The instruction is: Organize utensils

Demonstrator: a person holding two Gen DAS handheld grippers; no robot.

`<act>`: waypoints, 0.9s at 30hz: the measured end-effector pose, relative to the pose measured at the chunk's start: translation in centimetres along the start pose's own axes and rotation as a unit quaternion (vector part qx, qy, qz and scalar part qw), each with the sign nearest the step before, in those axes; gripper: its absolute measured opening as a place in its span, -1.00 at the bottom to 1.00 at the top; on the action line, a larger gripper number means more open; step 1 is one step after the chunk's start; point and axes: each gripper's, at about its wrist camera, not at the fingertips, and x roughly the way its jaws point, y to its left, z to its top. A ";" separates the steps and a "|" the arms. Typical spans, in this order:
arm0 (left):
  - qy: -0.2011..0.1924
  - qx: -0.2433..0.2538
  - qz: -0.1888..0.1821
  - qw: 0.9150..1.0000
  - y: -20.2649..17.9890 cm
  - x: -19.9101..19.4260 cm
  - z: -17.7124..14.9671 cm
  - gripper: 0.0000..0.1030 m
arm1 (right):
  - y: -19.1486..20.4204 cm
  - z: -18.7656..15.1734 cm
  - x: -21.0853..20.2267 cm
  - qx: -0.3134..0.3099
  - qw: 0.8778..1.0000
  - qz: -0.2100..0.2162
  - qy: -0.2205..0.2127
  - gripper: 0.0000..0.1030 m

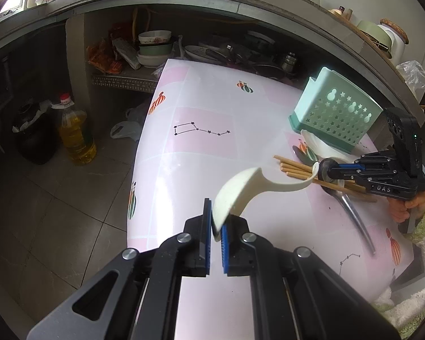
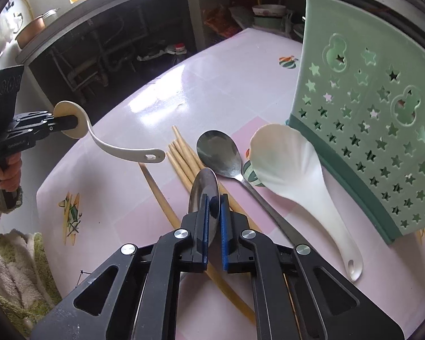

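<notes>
My left gripper (image 1: 216, 216) is shut on the bowl of a cream plastic spoon (image 1: 240, 189), held above the pink table; its curved handle reaches toward my right gripper (image 1: 324, 170). The right wrist view shows the same cream spoon (image 2: 121, 148) at the left, in the left gripper (image 2: 70, 121). My right gripper (image 2: 214, 202) points down, shut on the bowl of a metal spoon (image 2: 204, 187) that stands on edge over the wooden chopsticks (image 2: 181, 157). A second metal spoon (image 2: 218, 153) and a white rice paddle (image 2: 291, 170) lie beside the green utensil holder (image 2: 368, 127).
The pink patterned table (image 1: 206, 113) ends at the left above a tiled floor with an oil bottle (image 1: 76, 136). The green holder (image 1: 337, 113) stands at the table's far right. Bowls and pans crowd the shelf (image 1: 155, 48) behind. A person's hand and fleece sleeve (image 1: 419, 212) are at the right.
</notes>
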 end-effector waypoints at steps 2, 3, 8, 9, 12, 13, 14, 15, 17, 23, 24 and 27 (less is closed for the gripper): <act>-0.005 0.000 0.002 1.000 -0.2 -0.3 0.1 -0.90 | 0.8 -0.2 -0.7 -0.019 0.999 -0.035 -0.016 -0.95; -0.008 -0.001 0.003 1.000 -0.2 -0.4 0.1 -0.90 | 1.4 -0.2 -0.9 -0.029 0.998 -0.058 -0.028 -0.95; -0.033 -0.003 0.004 0.999 -0.7 -1.6 0.7 -0.90 | 3.7 -1.0 -4.0 -0.066 0.974 -0.189 -0.109 -0.97; -0.041 -0.003 0.004 0.999 -0.9 -2.0 0.9 -0.90 | 4.2 -1.1 -4.6 -0.071 0.965 -0.219 -0.129 -0.97; -0.075 -0.002 0.000 0.997 -1.5 -3.1 2.3 -0.90 | 5.1 -1.6 -6.7 -0.083 0.935 -0.294 -0.181 -0.98; -0.088 0.000 -0.001 0.996 -1.7 -3.5 2.9 -0.90 | 4.5 -1.5 -7.2 -0.082 0.929 -0.307 -0.193 -0.98; -0.104 0.003 -0.004 0.995 -2.0 -4.0 3.8 -0.90 | 4.4 -1.5 -7.8 -0.078 0.923 -0.317 -0.204 -0.98; -0.120 0.007 -0.006 0.993 -2.4 -4.5 4.6 -0.90 | 4.3 -1.6 -8.5 -0.071 0.916 -0.329 -0.217 -0.98; -0.150 0.020 -0.009 0.988 -3.2 -5.4 6.5 -0.90 | 3.7 -1.4 -9.6 -0.052 0.907 -0.343 -0.238 -0.98; -0.195 0.109 0.029 0.974 -7.5 -5.6 12.0 -0.90 | 0.5 -0.9 -13.6 0.036 0.884 -0.358 -0.298 -0.98; -0.197 0.125 0.031 0.972 -8.3 -5.3 12.7 -0.90 | 0.3 -0.5 -13.9 0.049 0.881 -0.358 -0.307 -0.98; -0.198 0.180 0.053 0.962 -10.6 -4.4 14.8 -0.90 | -0.9 -0.8 -16.0 0.081 0.869 -0.358 -0.332 -0.98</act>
